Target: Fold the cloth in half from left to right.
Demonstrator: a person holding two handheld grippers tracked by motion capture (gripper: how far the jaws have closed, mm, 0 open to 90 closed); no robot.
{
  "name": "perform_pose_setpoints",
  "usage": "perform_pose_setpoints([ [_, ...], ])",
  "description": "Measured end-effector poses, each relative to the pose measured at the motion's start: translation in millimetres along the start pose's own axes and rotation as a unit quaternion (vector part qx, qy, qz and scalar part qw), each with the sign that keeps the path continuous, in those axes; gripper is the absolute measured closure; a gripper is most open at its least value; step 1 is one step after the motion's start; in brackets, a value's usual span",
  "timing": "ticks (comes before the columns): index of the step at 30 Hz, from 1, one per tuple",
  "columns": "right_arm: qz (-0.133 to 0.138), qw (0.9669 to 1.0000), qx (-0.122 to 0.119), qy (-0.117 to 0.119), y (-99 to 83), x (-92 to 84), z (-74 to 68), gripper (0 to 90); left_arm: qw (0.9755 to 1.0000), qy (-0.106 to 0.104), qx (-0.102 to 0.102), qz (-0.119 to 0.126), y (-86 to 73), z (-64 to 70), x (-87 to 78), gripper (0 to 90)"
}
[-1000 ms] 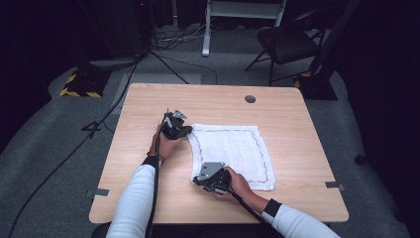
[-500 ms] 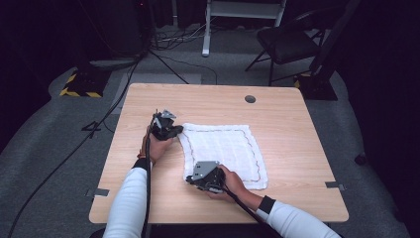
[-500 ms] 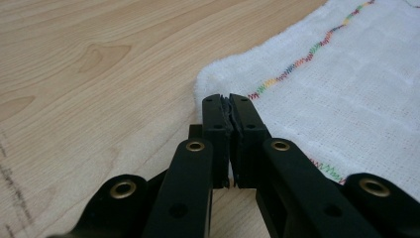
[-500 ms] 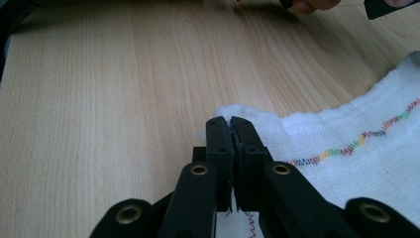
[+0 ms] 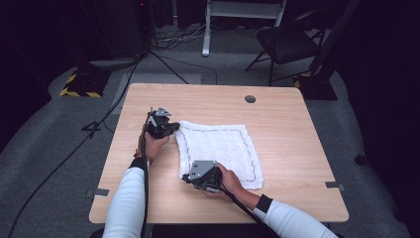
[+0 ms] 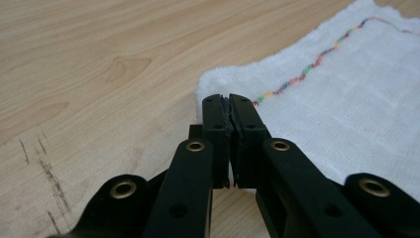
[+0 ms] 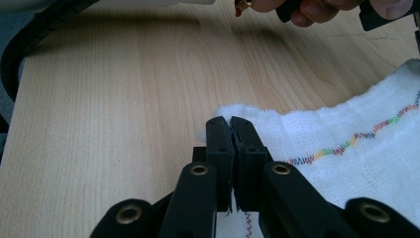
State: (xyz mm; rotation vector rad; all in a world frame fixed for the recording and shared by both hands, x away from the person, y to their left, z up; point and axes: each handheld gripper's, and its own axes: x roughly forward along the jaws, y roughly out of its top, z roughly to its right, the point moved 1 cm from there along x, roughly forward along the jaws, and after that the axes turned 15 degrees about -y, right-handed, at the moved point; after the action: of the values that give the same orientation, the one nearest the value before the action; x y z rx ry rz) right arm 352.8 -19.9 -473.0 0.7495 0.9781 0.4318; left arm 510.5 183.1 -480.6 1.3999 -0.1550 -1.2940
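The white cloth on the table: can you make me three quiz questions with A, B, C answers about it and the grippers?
1. Where does the white cloth lie?
A. on the wooden table
B. on the chair
C. on the floor

2. How many grippers are at the cloth?
A. one
B. two
C. three

3. How do the left gripper jaws stand?
A. wide open
B. shut on the cloth's corner
C. holding a cup

Answers:
1 A, the cloth is spread flat on the tabletop.
2 B, the left gripper and the right gripper each sit at a corner.
3 B, the jaws meet with cloth pinched between.

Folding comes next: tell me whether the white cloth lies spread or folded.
Spread: the white cloth with rainbow stitching lies flat, one layer, on the wooden table.
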Motion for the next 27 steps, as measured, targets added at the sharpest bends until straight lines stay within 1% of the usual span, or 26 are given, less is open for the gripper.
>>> perform_pose_setpoints([
  [8, 0.005, 0.9999, 0.006, -0.012, 0.7, -8.8, 6.7, 87.6, 0.9997, -0.001, 0.018, 0.017, 8.6, 9.9, -3.5, 86.6],
  [9, 0.006, 0.9999, 0.006, -0.013, 0.6, -10.1, 7.9, 87.6, 0.9997, -0.002, 0.021, 0.013, 9.4, 10.9, -3.9, 86.7],
  [11, 0.008, 0.9998, 0.01, -0.016, 0.2, -12.6, 10.3, 87.6, 0.9996, -0.002, 0.024, 0.017, 11.3, 13.3, -2.4, 86.7],
  [14, 0.01, 0.9997, 0.014, -0.017, -1.7, -17.4, 14.9, 87.6, 0.9994, -0.002, 0.032, 0.014, 15.2, 16.8, 0.3, 86.7],
  [16, 0.013, 0.9995, 0.02, -0.021, -3.1, -21.7, 19.2, 87.5, 0.9992, -0.003, 0.038, 0.01, 18.6, 19.2, 3.4, 86.7],
  [18, 0.014, 0.9993, 0.026, -0.024, -5.4, -25.8, 23.7, 87.6, 0.999, -0.003, 0.043, 0.013, 22.7, 22.4, 6.4, 86.7],
  [19, 0.013, 0.9992, 0.029, -0.026, -7.2, -28.1, 25.2, 87.5, 0.9989, -0.006, 0.045, 0.014, 25.3, 24.2, 7.9, 86.7],
  [20, 0.013, 0.9988, 0.031, -0.035, -10.8, -33.3, 28.3, 87.6, 0.9988, -0.009, 0.047, 0.014, 27.8, 26.3, 9.7, 86.7],
  [21, 0.013, 0.9988, 0.031, -0.035, -10.8, -33.3, 28.3, 87.6, 0.9986, -0.01, 0.051, 0.011, 30.7, 27.8, 11.7, 86.7],
  [25, 0.016, 0.9979, 0.041, -0.048, -16.6, -48.4, 35.7, 87.5, 0.9981, -0.016, 0.059, 0.008, 43.5, 35.7, 24.5, 86.7],
  [27, 0.018, 0.9972, 0.048, -0.055, -19.6, -56.2, 39.8, 87.6, 0.9972, -0.019, 0.073, 0.001, 50.3, 42.3, 32.3, 86.7],
])
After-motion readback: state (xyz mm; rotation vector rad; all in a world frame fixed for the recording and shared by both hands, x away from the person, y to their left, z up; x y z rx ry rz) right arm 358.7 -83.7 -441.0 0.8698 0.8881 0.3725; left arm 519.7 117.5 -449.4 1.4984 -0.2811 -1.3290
